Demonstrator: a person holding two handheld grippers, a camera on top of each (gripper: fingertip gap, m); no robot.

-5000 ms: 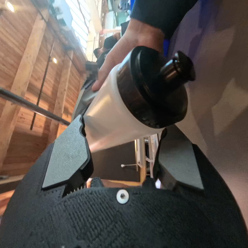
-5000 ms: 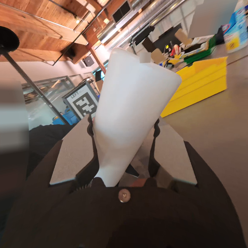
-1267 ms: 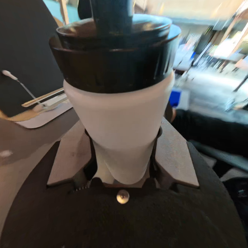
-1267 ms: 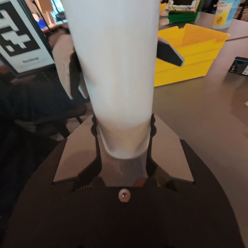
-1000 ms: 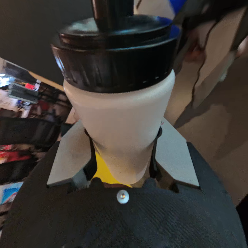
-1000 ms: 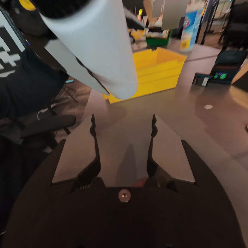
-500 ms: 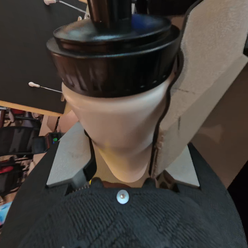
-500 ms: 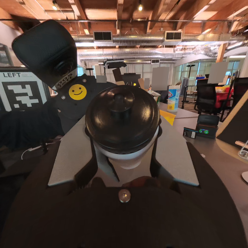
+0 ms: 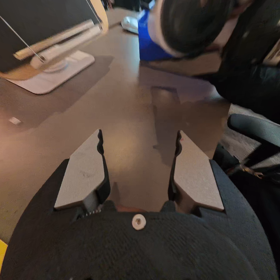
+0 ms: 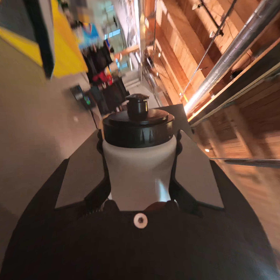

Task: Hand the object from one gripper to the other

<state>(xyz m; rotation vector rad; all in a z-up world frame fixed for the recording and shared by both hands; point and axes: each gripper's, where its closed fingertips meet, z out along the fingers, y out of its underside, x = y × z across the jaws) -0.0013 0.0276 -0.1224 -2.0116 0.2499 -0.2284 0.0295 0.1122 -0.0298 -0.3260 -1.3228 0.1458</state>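
Observation:
A white squeeze bottle (image 10: 139,169) with a black screw cap (image 10: 138,128) and pull spout sits between the fingers of my right gripper (image 10: 139,134). The right gripper is shut on the bottle just below the cap, and the view is tilted hard toward the ceiling. My left gripper (image 9: 139,134) is open and empty, pointing down over the brown table (image 9: 121,106). The bottle does not show in the left wrist view.
In the left wrist view a monitor on a white stand (image 9: 50,75) is at the far left, a blue object (image 9: 148,45) at the back, and a black chair armrest (image 9: 254,130) at the right. A yellow bin (image 10: 65,50) shows blurred in the right wrist view.
The bottle passed from the left gripper to the right one. The left gripper opened and drew away, now facing the table. The right gripper closed on the bottle and swung upward.

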